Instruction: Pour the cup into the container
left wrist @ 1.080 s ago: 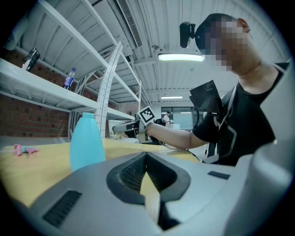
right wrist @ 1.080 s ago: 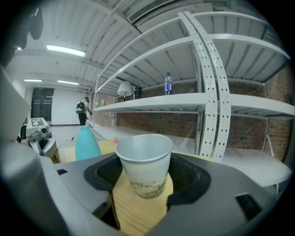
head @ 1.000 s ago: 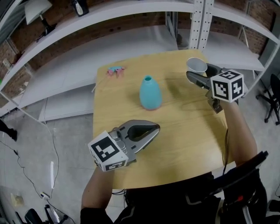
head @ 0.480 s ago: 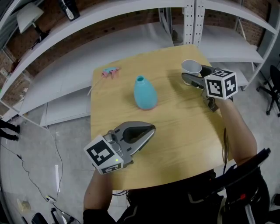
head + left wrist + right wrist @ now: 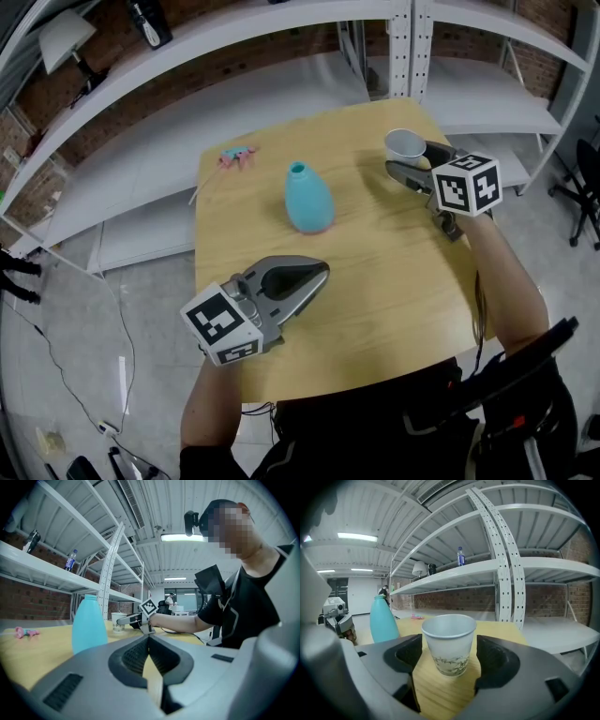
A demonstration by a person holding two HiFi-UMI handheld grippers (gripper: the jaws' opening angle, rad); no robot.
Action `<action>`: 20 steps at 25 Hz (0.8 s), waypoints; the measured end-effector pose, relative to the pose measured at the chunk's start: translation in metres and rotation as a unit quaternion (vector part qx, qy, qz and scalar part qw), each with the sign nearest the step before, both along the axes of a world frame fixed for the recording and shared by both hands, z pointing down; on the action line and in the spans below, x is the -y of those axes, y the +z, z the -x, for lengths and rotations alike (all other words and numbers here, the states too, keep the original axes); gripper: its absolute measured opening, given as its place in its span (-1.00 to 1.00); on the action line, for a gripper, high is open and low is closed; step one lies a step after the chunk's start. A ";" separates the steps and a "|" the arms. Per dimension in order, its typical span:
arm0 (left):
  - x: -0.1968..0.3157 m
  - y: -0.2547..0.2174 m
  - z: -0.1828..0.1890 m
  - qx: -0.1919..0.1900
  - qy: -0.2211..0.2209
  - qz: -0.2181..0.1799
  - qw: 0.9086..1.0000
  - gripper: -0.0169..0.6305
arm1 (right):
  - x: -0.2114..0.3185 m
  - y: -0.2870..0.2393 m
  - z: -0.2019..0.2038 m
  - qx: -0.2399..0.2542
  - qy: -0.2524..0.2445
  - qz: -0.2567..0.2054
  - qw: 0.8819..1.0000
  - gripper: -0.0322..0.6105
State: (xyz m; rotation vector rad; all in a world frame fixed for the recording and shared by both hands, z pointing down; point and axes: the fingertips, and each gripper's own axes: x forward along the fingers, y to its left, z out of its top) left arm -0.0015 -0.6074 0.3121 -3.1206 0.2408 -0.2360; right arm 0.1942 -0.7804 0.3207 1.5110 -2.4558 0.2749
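Looking down in the head view, I'm seeing the right gripper [image 5: 405, 159] straddling the upright cup [image 5: 405, 143], with the left gripper [image 5: 314, 274] sitting farther off. Left gripper view: jaws resting together, empty. Right gripper view: jaws opening, cup standing untouched between them, container [image 5: 383, 620] to their left.

A small pink object [image 5: 234, 156] lies near the far left corner of the wooden desk [image 5: 375, 281], white metal shelving [image 5: 281, 94] runs behind the desk's far edge carrying a lamp [image 5: 61, 42] and a water bottle [image 5: 461, 556], and a dark office chair [image 5: 583, 183] stands off its right edge.
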 end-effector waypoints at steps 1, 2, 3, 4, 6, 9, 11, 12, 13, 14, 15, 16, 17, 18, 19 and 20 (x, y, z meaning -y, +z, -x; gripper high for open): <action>0.001 -0.001 0.000 -0.001 -0.002 0.000 1.000 -0.94 | -0.002 0.000 -0.002 -0.001 0.002 0.002 1.000 0.17; 0.001 -0.001 0.000 -0.001 -0.005 0.001 1.000 -0.94 | -0.005 0.000 -0.004 0.001 0.005 0.005 1.000 0.17; 0.002 -0.001 0.000 -0.002 -0.007 0.002 1.000 -0.94 | -0.008 0.000 -0.007 0.004 0.010 0.007 1.000 0.17; 0.002 -0.001 0.000 -0.002 -0.010 0.003 1.000 -0.94 | -0.012 0.001 -0.010 0.007 0.017 0.009 1.000 0.18; 0.004 -0.001 0.001 -0.002 -0.016 0.004 1.000 -0.94 | -0.022 0.002 -0.017 0.012 0.031 0.012 0.999 0.18; 0.007 0.000 0.004 0.001 -0.025 0.002 1.000 -0.94 | -0.040 0.001 -0.024 0.017 0.050 0.002 0.999 0.18; 0.009 0.000 0.007 0.000 -0.040 0.003 0.999 -0.94 | -0.052 -0.002 -0.022 0.019 0.049 -0.009 0.999 0.15; 0.010 0.000 0.007 0.000 -0.048 0.004 0.999 -0.94 | -0.057 -0.003 -0.021 0.020 0.049 -0.015 0.999 -0.02; 0.011 0.000 0.008 0.000 -0.053 0.003 0.999 -0.94 | -0.063 -0.004 -0.020 0.020 0.052 -0.020 0.998 -0.27; 0.011 0.000 0.008 0.000 -0.059 0.001 0.998 -0.94 | -0.066 -0.005 -0.020 0.020 0.057 -0.024 0.998 -0.48; 0.012 -0.001 0.009 -0.001 -0.066 -0.001 0.998 -0.94 | -0.069 -0.007 -0.020 0.019 0.064 -0.027 0.997 -0.64; 0.012 -0.002 0.011 -0.002 -0.075 -0.002 0.997 -0.94 | -0.070 -0.008 -0.019 0.018 0.069 -0.029 0.997 -0.77; 0.013 -0.002 0.013 -0.003 -0.085 -0.002 0.996 -0.94 | -0.072 -0.008 -0.018 0.018 0.073 -0.031 0.997 -0.89; 0.012 -0.001 0.015 -0.004 -0.094 0.000 0.996 -0.94 | -0.076 -0.007 -0.015 0.018 0.075 -0.029 0.997 -0.89; 0.009 0.000 0.017 -0.003 -0.103 0.003 0.995 -0.94 | -0.083 -0.005 -0.012 0.018 0.074 -0.026 0.997 -0.89; 0.004 0.002 0.019 -0.003 -0.111 0.006 0.994 -0.94 | -0.093 -0.002 -0.008 0.018 0.071 -0.023 0.997 -0.89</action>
